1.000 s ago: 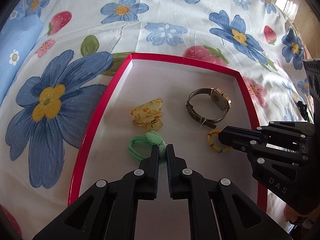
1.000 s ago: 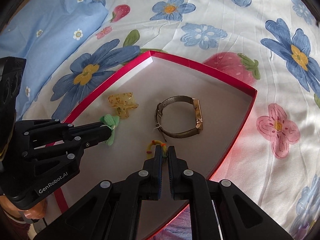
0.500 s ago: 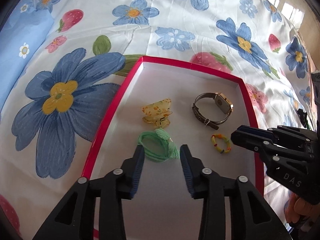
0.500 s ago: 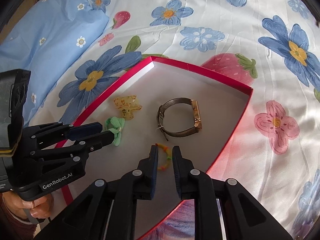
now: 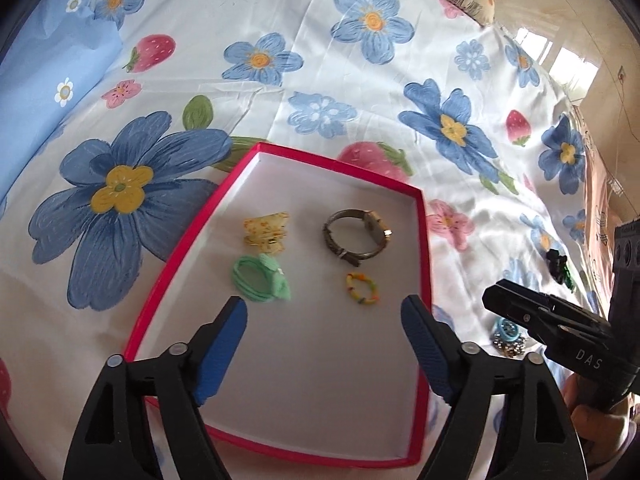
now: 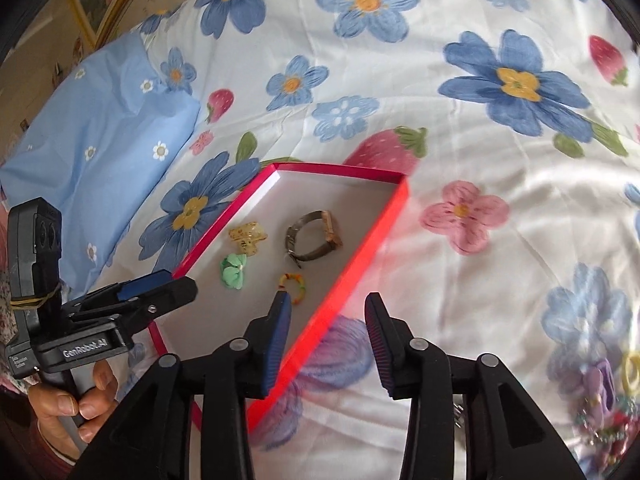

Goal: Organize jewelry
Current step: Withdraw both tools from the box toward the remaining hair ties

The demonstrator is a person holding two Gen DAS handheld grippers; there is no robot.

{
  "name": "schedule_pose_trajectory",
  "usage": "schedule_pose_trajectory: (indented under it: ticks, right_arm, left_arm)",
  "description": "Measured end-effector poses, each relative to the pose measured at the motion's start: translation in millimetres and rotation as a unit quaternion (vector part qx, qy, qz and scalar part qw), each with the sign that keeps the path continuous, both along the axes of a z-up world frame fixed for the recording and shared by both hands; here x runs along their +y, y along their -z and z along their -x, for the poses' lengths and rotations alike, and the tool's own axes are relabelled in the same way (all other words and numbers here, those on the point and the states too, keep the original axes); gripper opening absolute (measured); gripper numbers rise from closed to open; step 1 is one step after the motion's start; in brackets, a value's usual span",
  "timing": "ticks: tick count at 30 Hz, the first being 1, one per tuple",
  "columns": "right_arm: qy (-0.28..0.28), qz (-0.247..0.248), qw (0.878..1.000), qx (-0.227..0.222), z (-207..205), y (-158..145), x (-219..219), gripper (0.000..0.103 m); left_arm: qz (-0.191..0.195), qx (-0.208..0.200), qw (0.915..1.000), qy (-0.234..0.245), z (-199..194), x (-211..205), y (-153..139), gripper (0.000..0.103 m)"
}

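Now, on the bed: red tray [image 5: 188, 236] on flowered sheet.
Left gripper [image 5: 324, 344]: jaws opening, nothing between.
Inside tray, left to right: green hair tie [image 5: 258, 280], yellow clip [image 5: 266, 232], watch [image 5: 356, 234], beaded ring [image 5: 361, 289].
Right gripper [image 6: 326, 340]: jaws opening, empty, over tray's right edge.
Risk: a low finger could catch that edge and scatter the pieces.
Right of tray: loose jewelry [image 6: 604, 400] waits.

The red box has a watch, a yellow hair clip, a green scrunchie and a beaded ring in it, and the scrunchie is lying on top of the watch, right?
Not quite. The green scrunchie lies apart from the watch, just in front of the yellow hair clip, as the left wrist view shows. The rest holds: all four, with the beaded ring, lie in the red box.
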State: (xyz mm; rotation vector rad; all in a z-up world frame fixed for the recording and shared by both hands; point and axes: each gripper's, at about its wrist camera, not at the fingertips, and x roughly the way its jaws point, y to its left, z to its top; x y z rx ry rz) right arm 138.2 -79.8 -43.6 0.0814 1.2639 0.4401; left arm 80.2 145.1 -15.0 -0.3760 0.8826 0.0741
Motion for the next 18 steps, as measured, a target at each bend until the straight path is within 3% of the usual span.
schedule_pose_trajectory:
  ticks: [7,18]
  right_arm:
    - [0.048,0.017,0.999,-0.018,22.0,-20.6,-53.5,0.050]
    - [0.126,0.046,0.990,-0.035,49.1,-41.4,-135.5,0.050]
  left_arm:
    - [0.013,-0.005,0.9997,0.020,12.2,-24.6,-3.7,0.083]
    - [0.007,0.003,0.9975,0.070,7.4,-67.1,-4.9,0.083]
